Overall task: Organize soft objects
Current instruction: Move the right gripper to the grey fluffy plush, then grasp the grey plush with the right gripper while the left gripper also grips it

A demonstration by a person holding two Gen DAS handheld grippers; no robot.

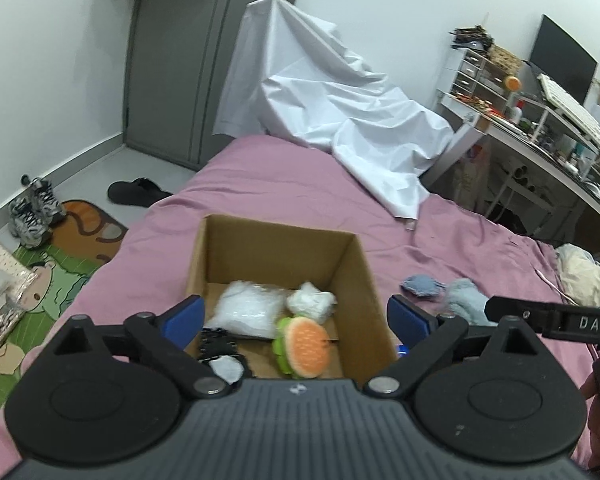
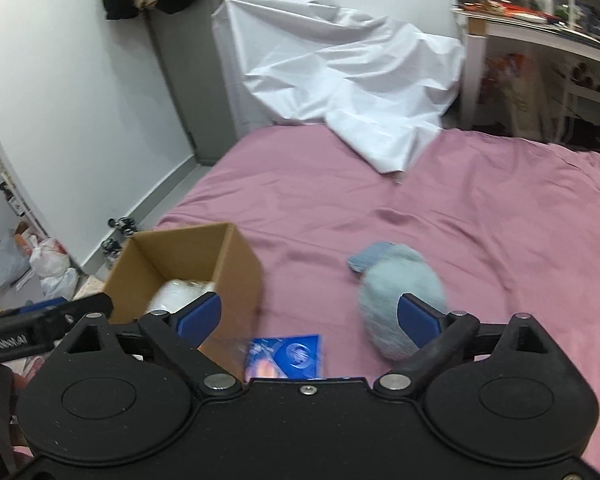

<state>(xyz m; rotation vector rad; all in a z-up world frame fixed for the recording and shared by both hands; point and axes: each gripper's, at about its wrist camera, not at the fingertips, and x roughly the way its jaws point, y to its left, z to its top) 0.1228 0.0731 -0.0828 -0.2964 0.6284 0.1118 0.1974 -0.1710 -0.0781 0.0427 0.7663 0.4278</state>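
Here, left wrist view: left gripper (image 1: 296, 314) at bottom centre, jaws spread wide with nothing between the pads, poised over the open cardboard box (image 1: 278, 240). The box sits mid-frame on the pink bedsheet (image 1: 300, 184), open top upward, its long axis running from the lower edge toward the upper frame.

Box contents, near to far: a black-and-white item (image 1: 224, 354) at the near left corner, partly hidden by the gripper; a burger plush (image 1: 304, 346) tipped on edge, orange bun face toward the camera, green rim to its left; a white bagged bundle (image 1: 246, 308) behind it; a small white wad (image 1: 311, 300) toward the back right.

Right of the box, on the sheet: a blue knitted piece (image 1: 422, 286) and a pale blue fluffy toy (image 1: 462, 300) touching it, both blurred. The other tool's arm enters at the right edge.

Right wrist view: right gripper (image 2: 309, 316) at bottom centre, jaws wide apart and gripping nothing. A blue packet (image 2: 286, 356) lies flat on the sheet between the jaws, just beside the box's near corner, blurred. The fluffy toy sits right of centre, long axis slanting from lower right to upper left, the knitted piece at its upper-left end.

Far: a crumpled white sheet (image 1: 340, 100) draped at the bed's far end, a grey door (image 1: 204, 56) upper left, a cluttered desk (image 1: 540, 136) upper right.
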